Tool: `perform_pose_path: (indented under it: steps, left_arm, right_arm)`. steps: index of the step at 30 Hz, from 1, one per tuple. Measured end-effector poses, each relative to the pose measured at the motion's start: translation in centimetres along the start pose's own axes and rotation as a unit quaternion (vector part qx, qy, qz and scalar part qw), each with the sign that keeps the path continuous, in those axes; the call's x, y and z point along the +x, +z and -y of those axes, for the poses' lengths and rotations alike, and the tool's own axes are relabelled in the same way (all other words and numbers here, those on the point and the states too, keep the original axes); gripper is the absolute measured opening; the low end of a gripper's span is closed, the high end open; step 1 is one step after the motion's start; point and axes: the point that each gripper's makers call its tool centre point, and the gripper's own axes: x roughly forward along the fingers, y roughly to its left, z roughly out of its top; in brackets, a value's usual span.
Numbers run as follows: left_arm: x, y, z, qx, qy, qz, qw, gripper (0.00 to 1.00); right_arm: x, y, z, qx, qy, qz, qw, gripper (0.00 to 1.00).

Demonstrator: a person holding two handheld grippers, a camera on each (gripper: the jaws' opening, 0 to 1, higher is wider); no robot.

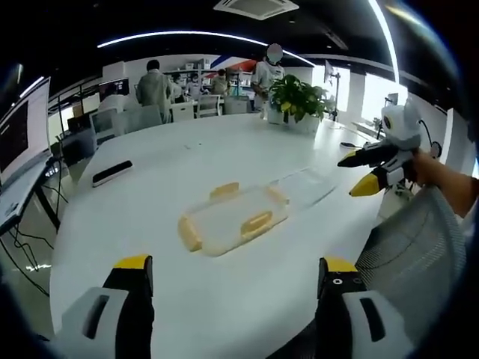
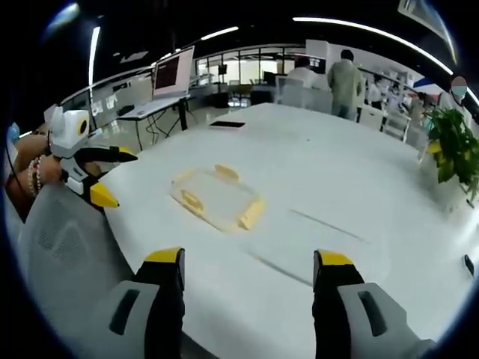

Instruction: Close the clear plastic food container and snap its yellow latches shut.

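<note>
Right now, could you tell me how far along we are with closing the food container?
Nothing looks done yet. The clear container lies on the white table with its yellow latches splayed outward, and the clear lid lies flat beside it. Nothing is in hand: the left gripper and the right gripper are open, short of the container. Lidding and latching remain.

- The left gripper (image 1: 236, 273) rises from six o'clock in the left gripper view, its yellow-tipped jaws spread wide apart with nothing between them.
- The right gripper (image 2: 248, 265) stands likewise at six o'clock in the right gripper view, jaws parted and empty.
- At nine o'clock there, a hand (image 2: 34, 173) wearing a beaded bracelet grips the left gripper's handle.
</note>
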Motion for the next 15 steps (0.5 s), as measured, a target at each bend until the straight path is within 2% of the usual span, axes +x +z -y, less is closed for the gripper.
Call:
perform_pose_path:
  steps: [7, 10, 15]
  left_arm:
    - [0.1, -0.2, -0.1, 0.015, 0.004, -0.011, 0.9998, 0.85]
    - [-0.2, 0.9, -1.0, 0.041, 0.028, 0.011, 0.9987, 0.82]
    - [-0.1, 0.6, -1.4, 0.020, 0.018, 0.000, 0.9996, 0.82]
  right_arm:
    - [0.1, 0.0, 0.0, 0.003, 0.006, -0.002, 1.0000, 0.64]
    - [0.0, 0.3, -0.2, 0.015, 0.019, 0.005, 0.9997, 0.64]
    - [0.0, 0.3, -0.2, 0.025, 0.022, 0.005, 0.9994, 0.63]
